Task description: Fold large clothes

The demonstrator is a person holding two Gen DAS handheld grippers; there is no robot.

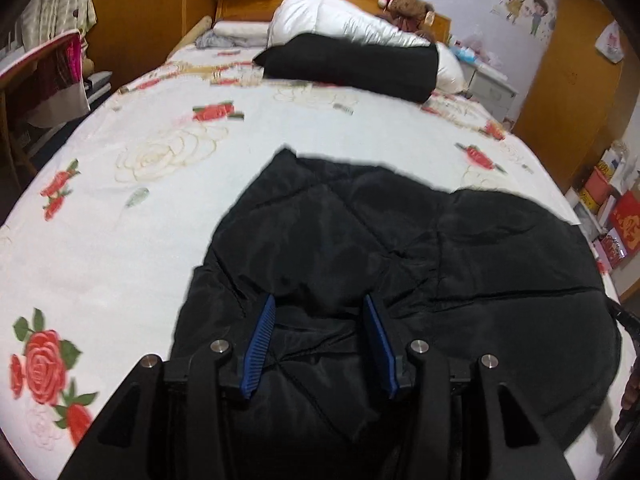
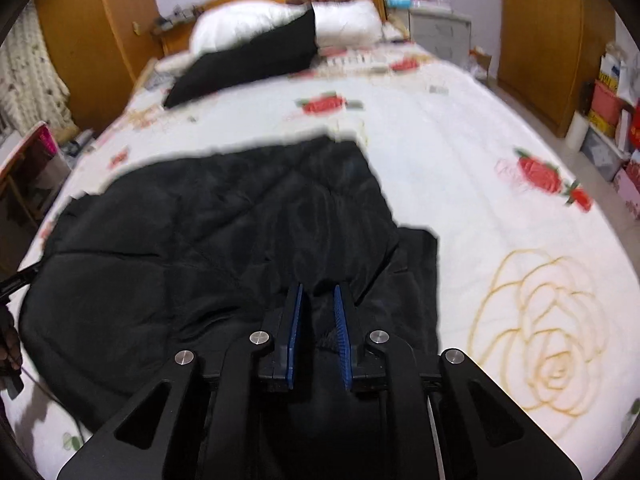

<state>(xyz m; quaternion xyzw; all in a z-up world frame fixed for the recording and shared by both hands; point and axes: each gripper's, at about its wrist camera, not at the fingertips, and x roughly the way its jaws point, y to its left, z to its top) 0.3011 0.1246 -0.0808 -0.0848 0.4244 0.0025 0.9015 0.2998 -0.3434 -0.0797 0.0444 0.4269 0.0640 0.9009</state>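
A large black quilted jacket (image 1: 400, 260) lies spread on the floral bed sheet (image 1: 120, 248), near the bed's front edge. My left gripper (image 1: 318, 304) is over its near part with the blue pads wide apart, open, fabric lying between them. In the right wrist view the jacket (image 2: 200, 248) fills the lower left. My right gripper (image 2: 319, 294) has its blue pads close together with a fold of black fabric pinched between them.
At the head of the bed lie a folded black garment (image 1: 352, 66), a white duvet (image 1: 340, 20) and a teddy bear (image 1: 408, 8). Wooden wardrobes (image 1: 568, 80) stand at both sides. Boxes (image 1: 616, 208) line the right floor. A chair (image 1: 36, 80) stands left.
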